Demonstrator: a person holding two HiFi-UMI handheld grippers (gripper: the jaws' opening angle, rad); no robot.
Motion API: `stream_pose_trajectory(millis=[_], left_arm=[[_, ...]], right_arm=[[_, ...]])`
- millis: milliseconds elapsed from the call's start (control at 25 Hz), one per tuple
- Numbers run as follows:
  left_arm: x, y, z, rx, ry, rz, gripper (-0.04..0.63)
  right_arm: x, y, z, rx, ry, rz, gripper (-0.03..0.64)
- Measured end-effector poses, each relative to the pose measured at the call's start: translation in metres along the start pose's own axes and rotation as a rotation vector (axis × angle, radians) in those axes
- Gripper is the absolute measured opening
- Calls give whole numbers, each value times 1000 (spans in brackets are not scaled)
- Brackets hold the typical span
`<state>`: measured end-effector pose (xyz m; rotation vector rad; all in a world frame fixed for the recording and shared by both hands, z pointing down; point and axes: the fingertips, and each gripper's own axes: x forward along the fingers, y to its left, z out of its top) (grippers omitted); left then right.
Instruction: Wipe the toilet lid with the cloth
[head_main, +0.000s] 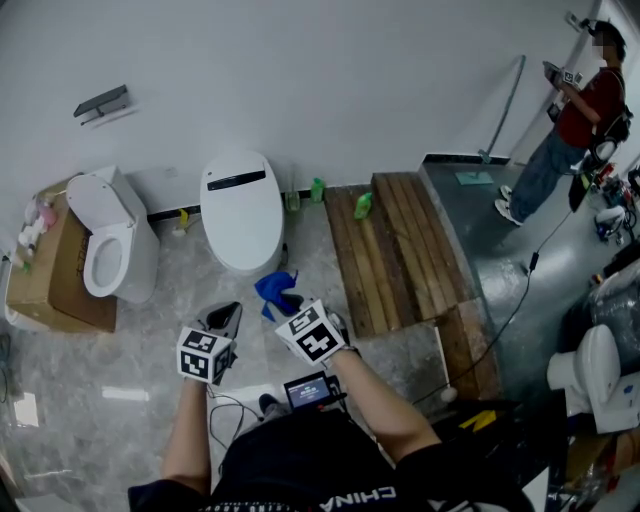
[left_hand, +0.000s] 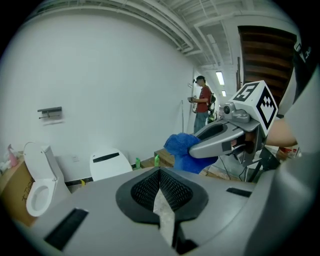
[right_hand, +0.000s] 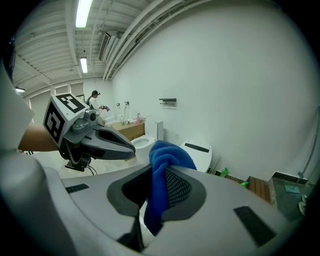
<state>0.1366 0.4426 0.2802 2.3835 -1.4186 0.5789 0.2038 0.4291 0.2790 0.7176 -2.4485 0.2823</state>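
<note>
Left gripper (left_hand: 161, 189): jaws pressed together, nothing between them. It sits low, just beside the right.

Right gripper (right_hand: 156, 186): pinching the blue cloth (right_hand: 161, 165). A fold bunches above the pads and a tail hangs below. The cloth is off the floor, in the air short of the toilet and not touching it.

Judgement: the cloth looks soft, light and limp. It will drape and could slide out unless taken at a bunched fold, as it is here. The loose tail would do the wiping.

Beyond: closed white toilet lid (head_main: 242, 205), smooth and glossy, probably slick.

Left of it: an open-lidded toilet (head_main: 105, 240) beside a cardboard box (head_main: 50, 275).

Right: a green bottle (head_main: 362, 205) on a wooden platform (head_main: 400, 235).

Far right: a person (head_main: 580, 110), standing.
</note>
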Motion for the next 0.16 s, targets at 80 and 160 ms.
stream_pose_trajectory(millis=[80,160], left_arm=[[-1,-1,0,-25,-10,-2,11],[-3,-1,-1,-53,-18,-5,11]], right_arm=[[-2,-2,-2,4,-1,-6,57],[-3,-2,-4,10,3,-7,57]])
